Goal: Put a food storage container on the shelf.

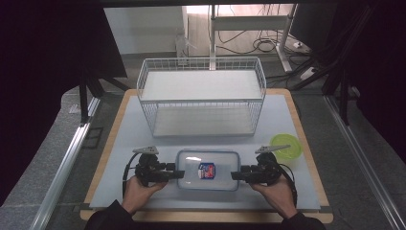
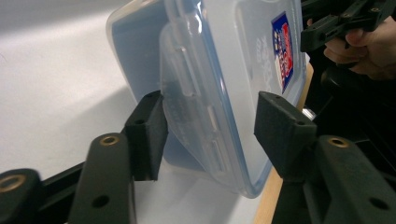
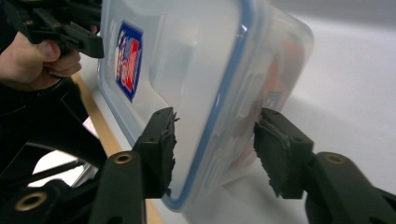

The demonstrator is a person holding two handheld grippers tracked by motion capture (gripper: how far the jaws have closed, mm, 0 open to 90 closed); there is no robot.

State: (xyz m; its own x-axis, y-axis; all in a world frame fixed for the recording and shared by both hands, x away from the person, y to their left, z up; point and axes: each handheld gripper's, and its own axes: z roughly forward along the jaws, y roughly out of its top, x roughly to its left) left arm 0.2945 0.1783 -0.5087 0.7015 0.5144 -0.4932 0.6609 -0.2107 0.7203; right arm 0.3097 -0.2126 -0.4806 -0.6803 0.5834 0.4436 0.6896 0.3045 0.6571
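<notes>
A clear lidded container (image 1: 208,170) with a blue seal and a red-and-blue sticker lies flat near the table's front edge. My left gripper (image 1: 181,174) reaches in at its left end and my right gripper (image 1: 234,175) at its right end. In the left gripper view the jaws (image 2: 210,135) straddle the container's (image 2: 219,60) end: one pad sits against the clip side, the other stands a little off the lid. In the right gripper view the jaws (image 3: 215,149) bracket the container (image 3: 187,56) closely, lid on one side, base on the other. I see no firm squeeze from either.
A white wire basket (image 1: 201,96) stands behind the container at mid-table. A lime green bowl (image 1: 286,146) sits to the right, just behind my right gripper. A pale mat (image 1: 287,115) covers the wooden table, whose front edge lies close behind both hands.
</notes>
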